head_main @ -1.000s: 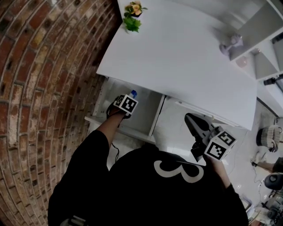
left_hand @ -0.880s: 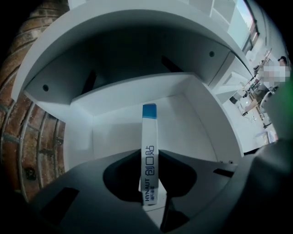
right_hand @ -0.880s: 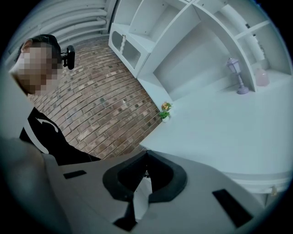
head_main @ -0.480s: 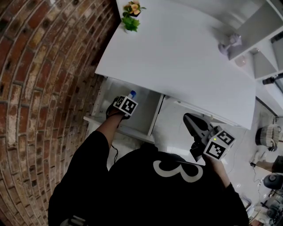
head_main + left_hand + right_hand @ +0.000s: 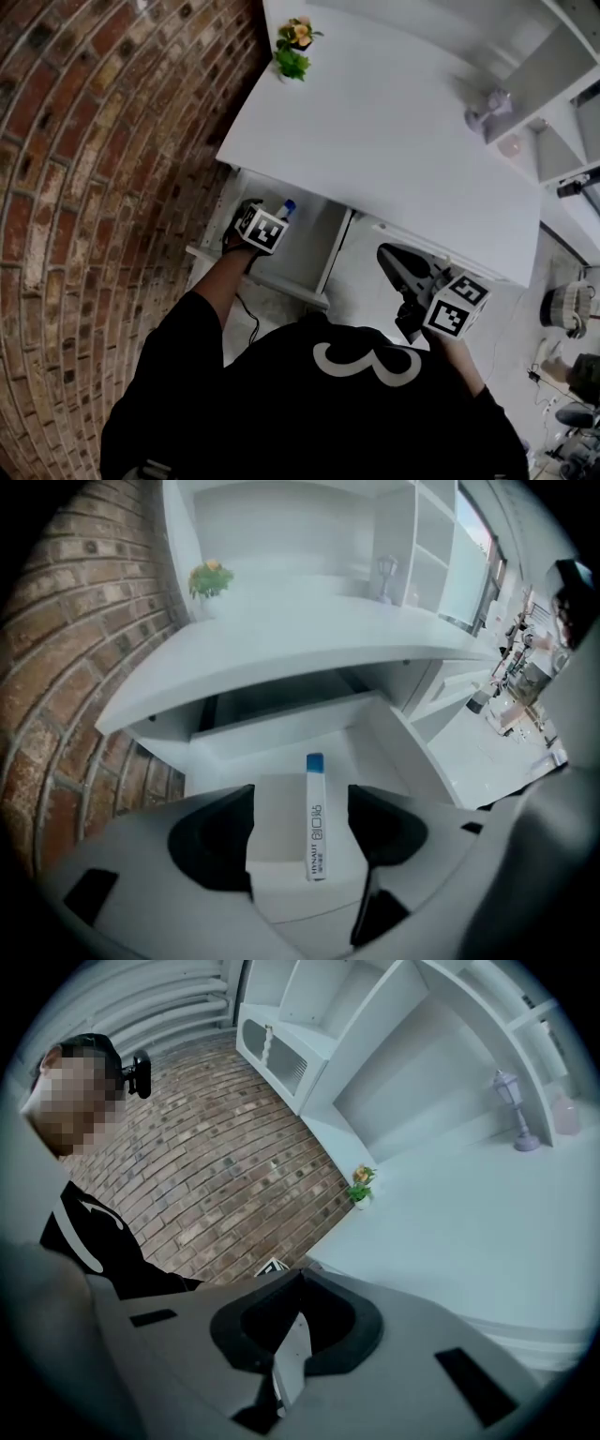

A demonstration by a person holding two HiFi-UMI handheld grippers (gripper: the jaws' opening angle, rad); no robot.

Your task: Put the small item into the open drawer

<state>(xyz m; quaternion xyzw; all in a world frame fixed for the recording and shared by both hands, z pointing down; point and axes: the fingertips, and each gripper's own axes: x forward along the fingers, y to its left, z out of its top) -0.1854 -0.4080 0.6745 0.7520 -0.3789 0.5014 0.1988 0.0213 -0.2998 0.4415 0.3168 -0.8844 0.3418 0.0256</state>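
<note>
Hovering over the open drawer [image 5: 272, 279], the left gripper [image 5: 300, 799] points steeply down. Its jaws have just been opening and stand wide apart, gripping nothing. The small white box [image 5: 315, 832] with a blue end rests inside the drawer, seen between the jaws with a gap on each side and its blue end away from the gripper. The right gripper [image 5: 298, 1279] is held in front of the white desk [image 5: 375, 131], well right of the drawer, jaws closed tip to tip and empty. A potted plant [image 5: 295, 52] stands at the desk's far corner by the brick wall [image 5: 94, 187].
</note>
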